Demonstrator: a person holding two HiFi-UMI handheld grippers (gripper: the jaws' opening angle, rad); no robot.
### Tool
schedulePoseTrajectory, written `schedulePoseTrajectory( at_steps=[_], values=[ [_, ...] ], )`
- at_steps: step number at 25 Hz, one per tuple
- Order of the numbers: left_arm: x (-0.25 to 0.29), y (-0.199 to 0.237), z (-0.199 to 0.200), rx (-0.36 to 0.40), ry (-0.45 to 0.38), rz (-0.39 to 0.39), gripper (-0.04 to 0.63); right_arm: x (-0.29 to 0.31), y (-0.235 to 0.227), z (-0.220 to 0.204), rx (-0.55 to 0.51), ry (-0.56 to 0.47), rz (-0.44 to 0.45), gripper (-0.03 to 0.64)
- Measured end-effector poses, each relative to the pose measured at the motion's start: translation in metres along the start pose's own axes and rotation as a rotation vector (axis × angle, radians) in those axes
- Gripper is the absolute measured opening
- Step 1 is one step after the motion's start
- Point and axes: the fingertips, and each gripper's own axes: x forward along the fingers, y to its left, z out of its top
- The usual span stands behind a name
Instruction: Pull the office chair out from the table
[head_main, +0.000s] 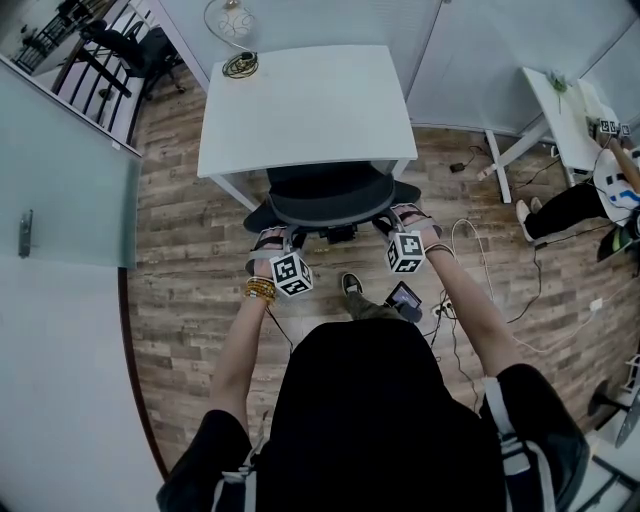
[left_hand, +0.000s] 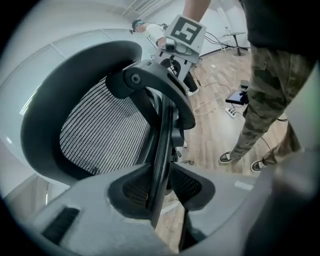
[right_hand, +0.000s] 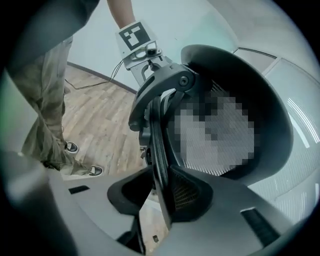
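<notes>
Grip is taken on one black mesh-backed office chair (head_main: 330, 195) by two grippers, one at each side of its backrest. In the left gripper view, the thin black plastic rim (left_hand: 162, 135) of the backrest is seen running upright between the two jaws of the left gripper (left_hand: 165, 187), which are closed against it from both sides; the mesh panel lies to the left of the jaws. In the right gripper view, the rim's opposite side is clamped likewise between the two jaws of the right gripper (right_hand: 161, 192), with the mesh to their right. Beyond each pair of jaws, one marker cube (left_hand: 185, 31) of the other gripper is seen at the far side of the backrest. In the head view, the chair's seat is found tucked under the near edge of one white rectangular table (head_main: 300, 100), just beyond both sets of jaws. Two dark shoes (left_hand: 227, 157) are seen on the wood-plank floor (head_main: 180, 260), to the right of the left jaws.
</notes>
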Motion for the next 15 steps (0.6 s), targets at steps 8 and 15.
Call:
schedulePoseTrajectory(
  at_steps=[8, 15],
  values=[
    [-0.003, 0.000, -0.014, 0.017, -0.010, -0.034, 0.121, 0.004, 0.004, 0.013, 0.051, 0.007, 0.022, 0.086],
    [-0.008, 0.011, -0.045, 0.024, 0.023, -0.023, 0.133, 0.012, 0.013, 0.044, 0.016, -0.032, -0.012, 0.082]
  ],
)
